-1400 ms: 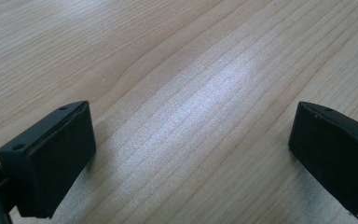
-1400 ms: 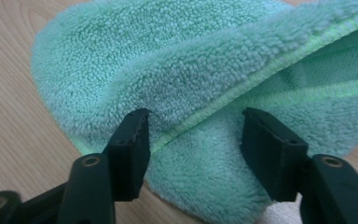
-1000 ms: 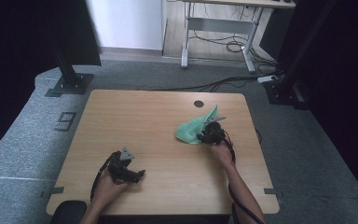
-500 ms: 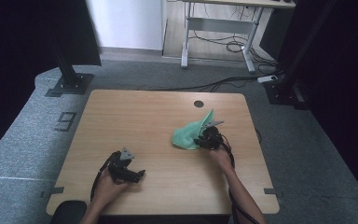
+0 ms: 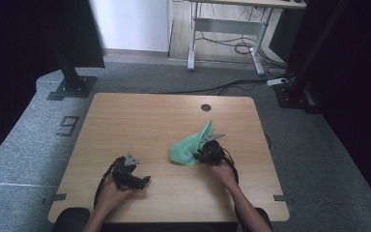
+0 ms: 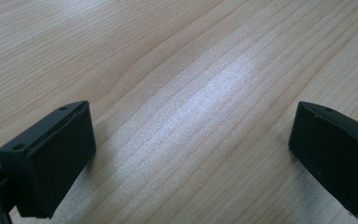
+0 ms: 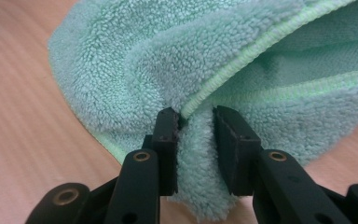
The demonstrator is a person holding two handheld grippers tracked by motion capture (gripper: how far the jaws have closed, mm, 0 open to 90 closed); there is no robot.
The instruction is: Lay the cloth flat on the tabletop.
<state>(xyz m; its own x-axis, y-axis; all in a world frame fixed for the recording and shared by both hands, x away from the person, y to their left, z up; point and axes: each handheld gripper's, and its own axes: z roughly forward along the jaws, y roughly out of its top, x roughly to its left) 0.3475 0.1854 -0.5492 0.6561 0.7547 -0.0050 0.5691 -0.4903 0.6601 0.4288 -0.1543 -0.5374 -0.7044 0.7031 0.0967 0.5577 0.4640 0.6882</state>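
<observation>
1. Our right gripper pinches a fold of the green microfiber cloth, right of the table centre.
2. Our left gripper hovers wide apart, holding nothing, near the front edge.
3. The far half is free.

Overhead table view, two close-ups

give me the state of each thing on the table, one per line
green cloth: bunched and folded, a fold pinched between jaws
right hand-held gripper: shut on the green cloth
left hand-held gripper: open, jaws wide apart over bare wood, holding nothing
table: bare light wood apart from the cloth and the two grippers
</observation>
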